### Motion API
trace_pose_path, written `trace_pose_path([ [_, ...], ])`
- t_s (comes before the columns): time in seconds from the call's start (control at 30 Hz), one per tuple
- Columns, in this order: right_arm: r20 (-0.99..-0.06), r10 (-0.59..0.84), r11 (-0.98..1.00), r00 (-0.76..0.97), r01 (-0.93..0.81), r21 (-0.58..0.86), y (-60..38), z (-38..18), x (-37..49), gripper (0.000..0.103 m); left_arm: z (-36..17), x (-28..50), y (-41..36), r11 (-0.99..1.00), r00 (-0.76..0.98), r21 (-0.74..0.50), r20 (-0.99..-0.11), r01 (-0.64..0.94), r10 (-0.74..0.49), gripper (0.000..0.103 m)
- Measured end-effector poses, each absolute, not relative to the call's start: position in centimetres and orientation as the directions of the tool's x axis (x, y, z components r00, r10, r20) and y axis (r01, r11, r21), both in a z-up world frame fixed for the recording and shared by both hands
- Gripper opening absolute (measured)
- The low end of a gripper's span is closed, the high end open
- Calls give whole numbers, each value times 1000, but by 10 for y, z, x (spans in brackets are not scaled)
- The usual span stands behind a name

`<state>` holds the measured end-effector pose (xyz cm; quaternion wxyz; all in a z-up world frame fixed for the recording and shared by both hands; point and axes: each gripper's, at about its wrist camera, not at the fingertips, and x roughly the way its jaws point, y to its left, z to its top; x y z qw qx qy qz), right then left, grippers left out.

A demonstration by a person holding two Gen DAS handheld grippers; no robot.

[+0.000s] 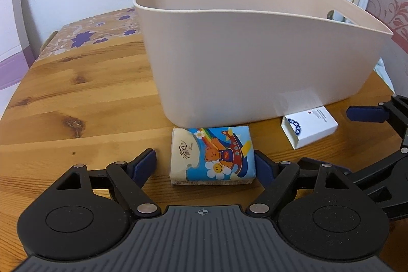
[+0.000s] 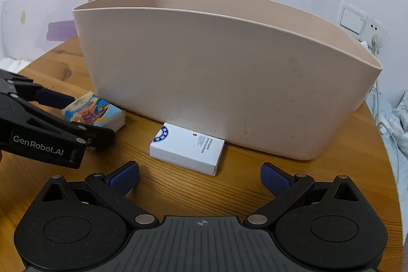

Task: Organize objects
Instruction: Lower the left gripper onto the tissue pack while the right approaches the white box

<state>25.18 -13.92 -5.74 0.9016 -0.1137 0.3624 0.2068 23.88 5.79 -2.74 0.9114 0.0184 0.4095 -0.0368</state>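
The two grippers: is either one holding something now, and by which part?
Nothing is held. The left gripper straddles the tissue pack without clamping it; the right gripper is open before the white box.

Table [image 1: 76, 93]: wood, knotty grain, light sheen.
Bin [image 1: 255, 63]: smooth matt beige plastic.
Tissue pack [image 1: 213, 156]: glossy printed plastic wrap, slightly crinkled.
White box [image 2: 187, 148]: smooth matt card.
Left gripper [image 1: 205, 162]: matt black plastic, metal pins, blue pads [image 1: 142, 165].
Cloth [image 1: 97, 27]: floral print.
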Motion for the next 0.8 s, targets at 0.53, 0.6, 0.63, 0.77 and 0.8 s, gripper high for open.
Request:
trace_pose_path([
  [0.53, -677, 312, 904, 666, -427, -3, -135, -65, 260, 99, -29, 241, 64, 999, 695, 2, -718, 45, -30, 67],
  [0.6, -673, 314, 906, 670, -424, -1, -135, -64, 259, 92, -28, 240, 65, 999, 694, -2, -719, 45, -33, 65],
  [0.63, -671, 312, 907, 673, -420, 0, -136, -63, 259, 87, -28, 240, 65, 999, 695, -3, -718, 45, -34, 65],
  [0.77, -669, 307, 912, 677, -409, 5, -138, -62, 259, 75, -27, 236, 63, 999, 693, -5, -720, 52, -40, 64],
  [0.8, -667, 308, 913, 678, -408, 6, -139, -62, 259, 73, -27, 235, 63, 998, 693, -8, -720, 55, -44, 64],
])
